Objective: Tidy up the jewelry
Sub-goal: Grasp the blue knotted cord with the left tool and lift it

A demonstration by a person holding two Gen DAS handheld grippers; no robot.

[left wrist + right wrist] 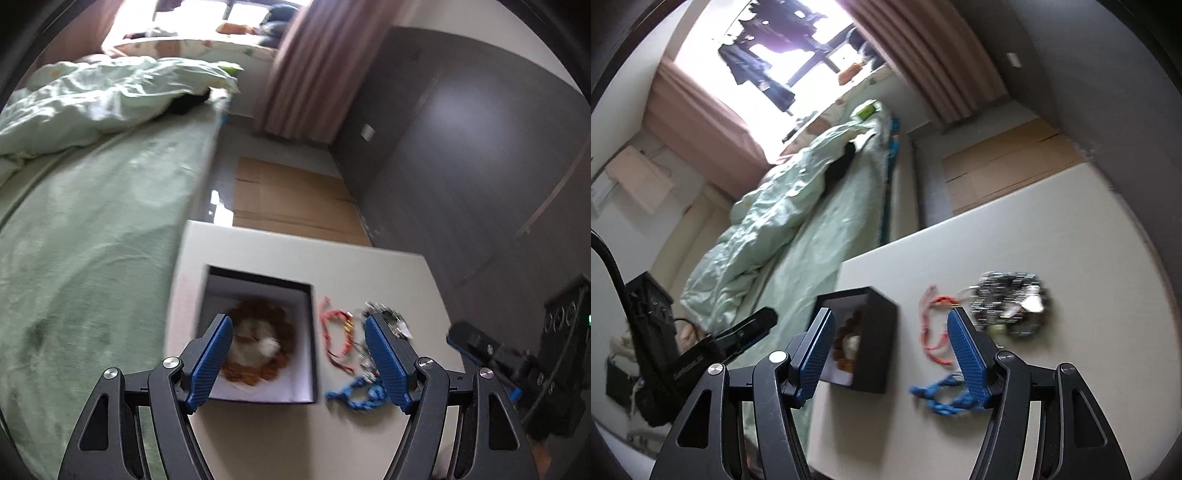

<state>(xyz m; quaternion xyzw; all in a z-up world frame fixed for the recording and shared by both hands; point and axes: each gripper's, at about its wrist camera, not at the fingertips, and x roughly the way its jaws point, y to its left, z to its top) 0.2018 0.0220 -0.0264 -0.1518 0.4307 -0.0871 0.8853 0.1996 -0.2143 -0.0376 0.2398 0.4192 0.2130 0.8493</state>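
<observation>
A black open box [312, 332] [882, 332] stands on the white table [280, 435] [1071, 229]. Inside lies a brown bead bracelet [284, 332] [849, 321]. Right of the box lie a red cord bracelet [334, 332] [929, 325], a blue braided bracelet [356, 397] [942, 398] and a silver sparkly piece [388, 314] [1012, 295]. My left gripper [299, 321] is open and empty, above the box and the loose pieces. My right gripper [890, 314] is open and empty, above the same spot; it also shows at the right edge of the left wrist view [476, 343].
A bed with a pale green cover [92, 229] [798, 229] lies left of the table, with a crumpled duvet [92, 99] on it. Flat cardboard [288, 199] [1008, 162] covers the floor beyond. A grey wall [461, 147] is to the right. The left gripper's body [701, 350] is at left.
</observation>
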